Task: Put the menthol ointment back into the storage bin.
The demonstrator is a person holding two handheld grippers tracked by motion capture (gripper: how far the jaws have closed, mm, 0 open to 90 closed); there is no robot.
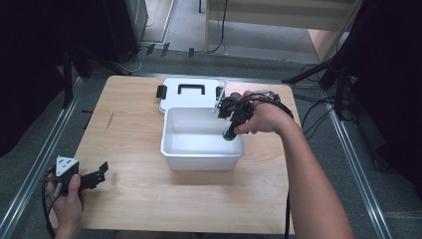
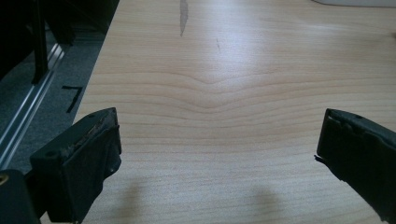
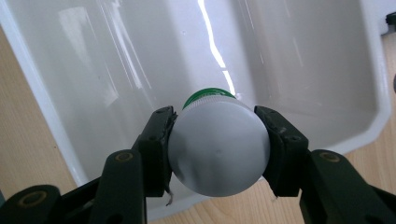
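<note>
An open white plastic box (image 1: 201, 158) stands mid-table, its lid (image 1: 191, 92) with a black handle lying flat behind it. My right gripper (image 1: 230, 130) hangs over the box's right side, pointing down, shut on a small green bottle with a white cap (image 3: 218, 147). The right gripper view looks down past the cap into the bare white box (image 3: 116, 70). My left gripper (image 1: 103, 172) rests low at the table's front left corner, open, its two black fingers (image 2: 88, 154) wide apart over bare wood.
The wooden table (image 1: 139, 194) has free room left and front of the box. Metal rails (image 1: 35, 169) run along both sides on the grey floor. Black stands and cables (image 1: 323, 74) sit at the back right.
</note>
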